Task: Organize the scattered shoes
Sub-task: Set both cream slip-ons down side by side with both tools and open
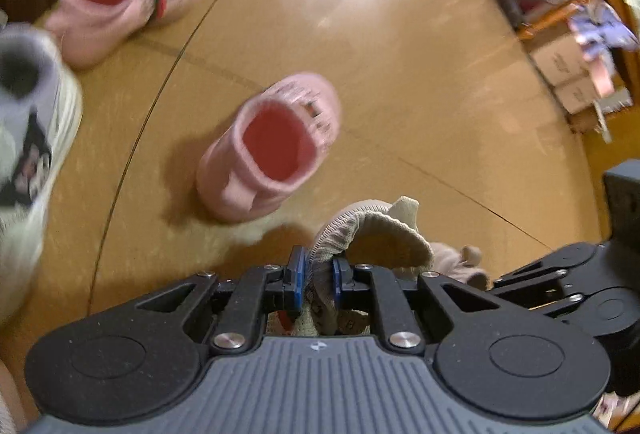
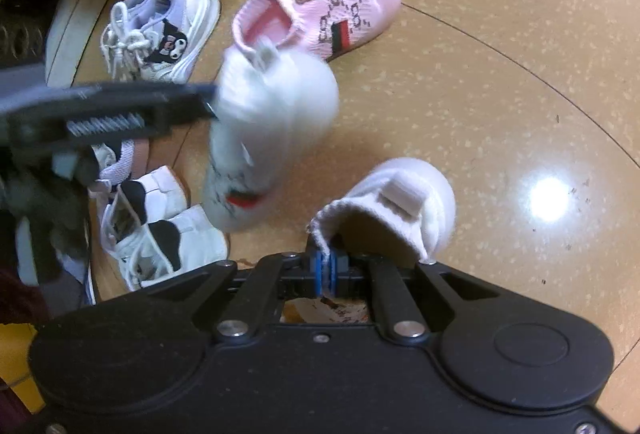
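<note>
Left gripper [image 1: 318, 270] pinches a beige shoe's [image 1: 372, 234] collar; right gripper [image 2: 329, 266] pinches its white mate [image 2: 394, 205]; best set both down together, toes aligned, on clear floor [image 2: 500, 73].

Left gripper [image 1: 316, 274]: blue pads clamped on the knit collar of a beige shoe [image 1: 376, 238]. Two pink shoes [image 1: 272, 145] [image 1: 124, 1] seen on the tan floor [image 1: 420, 81]. White sneaker [image 1: 32, 137] at left edge, blurred.
</note>
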Tool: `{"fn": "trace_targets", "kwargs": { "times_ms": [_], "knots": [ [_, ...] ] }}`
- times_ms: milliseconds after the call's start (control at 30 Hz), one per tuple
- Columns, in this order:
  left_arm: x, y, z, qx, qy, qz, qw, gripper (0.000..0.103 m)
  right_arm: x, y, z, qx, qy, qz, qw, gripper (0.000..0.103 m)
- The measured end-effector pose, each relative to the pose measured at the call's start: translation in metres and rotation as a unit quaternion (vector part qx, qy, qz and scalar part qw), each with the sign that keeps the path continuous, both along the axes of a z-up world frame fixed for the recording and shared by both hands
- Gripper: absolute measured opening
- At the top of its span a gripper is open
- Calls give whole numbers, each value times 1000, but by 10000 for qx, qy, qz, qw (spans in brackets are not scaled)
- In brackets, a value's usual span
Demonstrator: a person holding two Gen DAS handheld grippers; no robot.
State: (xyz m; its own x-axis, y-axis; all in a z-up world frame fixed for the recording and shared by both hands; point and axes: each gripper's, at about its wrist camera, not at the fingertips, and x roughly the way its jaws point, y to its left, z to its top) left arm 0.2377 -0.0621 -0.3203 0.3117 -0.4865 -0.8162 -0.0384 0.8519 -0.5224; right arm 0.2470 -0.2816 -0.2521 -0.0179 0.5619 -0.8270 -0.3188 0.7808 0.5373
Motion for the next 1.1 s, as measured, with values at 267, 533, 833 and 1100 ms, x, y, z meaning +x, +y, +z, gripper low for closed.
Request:
{"fn": "trace_targets", "kwargs": {
  "times_ms": [267, 533, 833, 1100],
  "knots": [
    [3, -10, -14, 68, 182, 509, 9985, 13, 14, -9, -18, 95, 36, -308, 9995, 6],
    [7, -16, -12, 98, 251, 791, 9965, 13, 12, -21, -15, 63, -95, -751, 9971, 41],
    [2, -23, -5, 189, 193, 750, 9968, 13, 6, -23, -11, 682, -74, -1029, 9923, 43],
    [0, -23, -3, 262, 249, 868, 9956, 18, 10, -15, -7, 712, -87, -1117, 9911, 42]
  ]
}}
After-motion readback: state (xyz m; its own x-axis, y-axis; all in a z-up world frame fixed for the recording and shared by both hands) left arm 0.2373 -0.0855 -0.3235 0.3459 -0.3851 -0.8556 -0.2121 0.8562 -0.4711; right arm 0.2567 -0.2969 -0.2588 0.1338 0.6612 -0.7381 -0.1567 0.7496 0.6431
